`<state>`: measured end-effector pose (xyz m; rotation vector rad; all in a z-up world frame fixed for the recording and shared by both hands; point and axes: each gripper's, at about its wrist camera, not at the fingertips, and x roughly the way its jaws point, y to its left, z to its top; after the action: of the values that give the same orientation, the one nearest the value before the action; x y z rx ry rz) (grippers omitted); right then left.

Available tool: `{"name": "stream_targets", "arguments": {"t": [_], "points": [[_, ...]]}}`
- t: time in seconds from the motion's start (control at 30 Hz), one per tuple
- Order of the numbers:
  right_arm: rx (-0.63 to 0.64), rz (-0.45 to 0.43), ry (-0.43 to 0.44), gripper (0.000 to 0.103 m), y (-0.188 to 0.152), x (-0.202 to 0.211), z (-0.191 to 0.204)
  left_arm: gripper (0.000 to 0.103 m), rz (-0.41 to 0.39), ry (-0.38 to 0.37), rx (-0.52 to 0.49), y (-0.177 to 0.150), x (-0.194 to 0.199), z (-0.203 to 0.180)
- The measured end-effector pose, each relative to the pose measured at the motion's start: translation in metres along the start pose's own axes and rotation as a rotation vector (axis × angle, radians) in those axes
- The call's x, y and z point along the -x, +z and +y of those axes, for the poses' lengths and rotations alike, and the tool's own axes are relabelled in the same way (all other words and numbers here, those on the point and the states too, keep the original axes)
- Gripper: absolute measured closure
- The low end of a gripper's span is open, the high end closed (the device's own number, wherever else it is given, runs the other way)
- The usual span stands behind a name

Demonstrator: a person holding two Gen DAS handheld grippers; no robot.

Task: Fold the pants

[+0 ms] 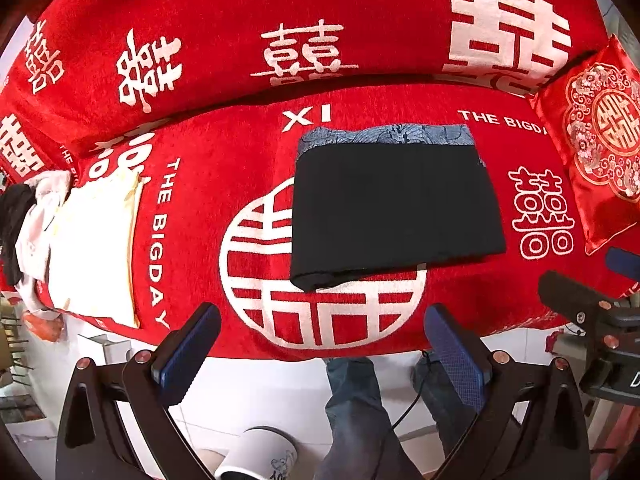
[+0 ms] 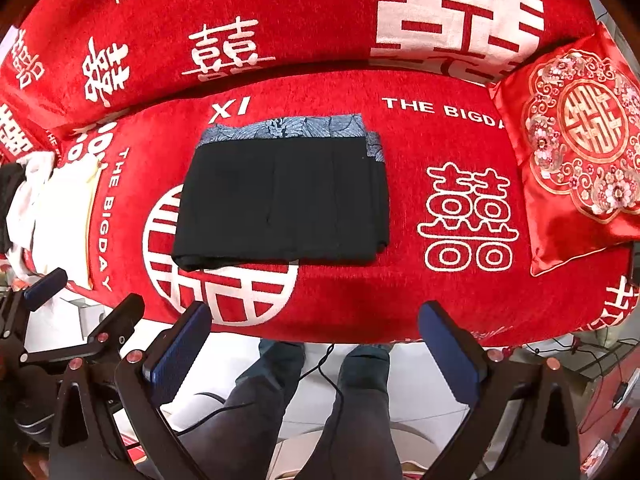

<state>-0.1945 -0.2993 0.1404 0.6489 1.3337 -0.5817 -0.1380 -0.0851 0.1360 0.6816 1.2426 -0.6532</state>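
Red sofa cover (image 2: 400, 288) printed with white characters carries the black pants (image 2: 280, 204), folded into a neat rectangle at mid-seat. Both tools, left tool (image 1: 322, 350) and right tool (image 2: 316, 344), hover spread apart, empty, off the near edge. Any further nudge could undo the stacked layers.

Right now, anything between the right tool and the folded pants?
Nothing: only bare red cover lies between the open right tool and the black pants, per the right wrist view.
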Motion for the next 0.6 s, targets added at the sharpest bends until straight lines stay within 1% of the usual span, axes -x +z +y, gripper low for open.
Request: {"name": "stream_targets", "arguments": {"t": [0.13, 0.6], "points": [[-0.001, -0.003, -0.001, 0.0, 0.001, 0.0, 0.002, 0.001, 0.007, 0.014, -0.017, 0.0, -0.001, -0.001], [-0.003, 0.003, -0.015, 0.0, 0.011, -0.004, 0.004, 0.001, 0.01, 0.018, -0.031, 0.006, -0.005, -0.003]]}}
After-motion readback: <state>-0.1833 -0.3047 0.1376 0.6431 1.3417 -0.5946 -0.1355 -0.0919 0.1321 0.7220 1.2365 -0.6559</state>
